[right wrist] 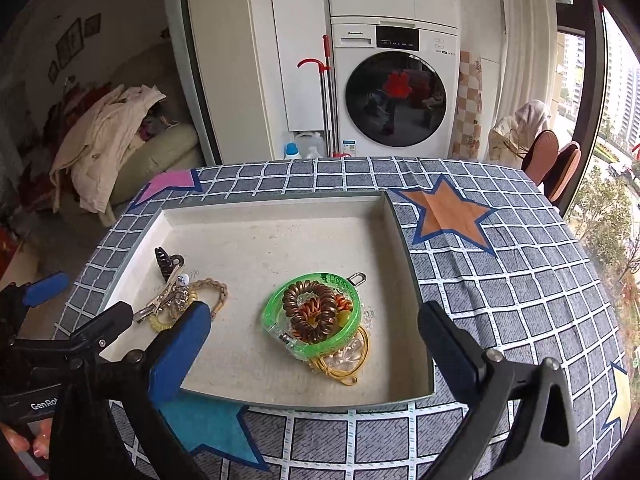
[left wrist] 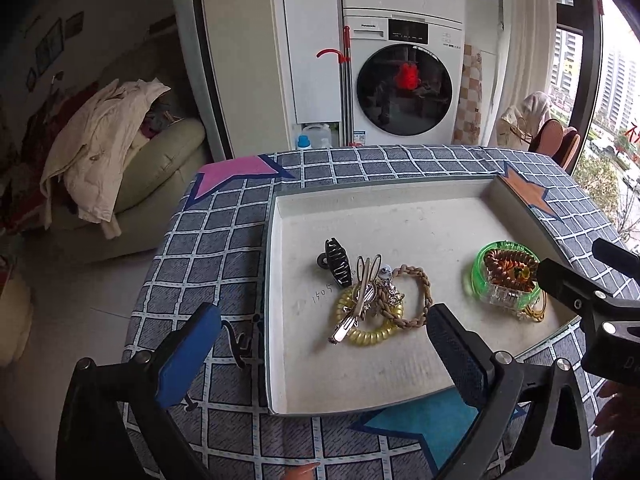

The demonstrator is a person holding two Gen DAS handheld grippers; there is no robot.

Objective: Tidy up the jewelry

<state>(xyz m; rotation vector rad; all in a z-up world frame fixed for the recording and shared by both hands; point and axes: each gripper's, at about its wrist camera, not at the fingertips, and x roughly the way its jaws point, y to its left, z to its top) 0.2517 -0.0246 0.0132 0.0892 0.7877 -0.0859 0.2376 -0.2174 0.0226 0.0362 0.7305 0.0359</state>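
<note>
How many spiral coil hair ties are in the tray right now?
3 visible. A yellow coil tie lies under the clips in the left pile; a brown coil tie and an orange coil tie sit inside the green bangle. More may be hidden beneath.

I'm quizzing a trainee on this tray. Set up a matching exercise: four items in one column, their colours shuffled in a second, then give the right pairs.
Items:
1. claw clip
2. bangle
3. braided cord
4. coil hair tie by the clips

Colours:
A. tan
B. clear yellow
C. black
D. bright green

Pairs: 1-C, 2-D, 3-A, 4-B

All four lie in the tray: the bangle on the right side, the other three in a heap on the left.
</note>
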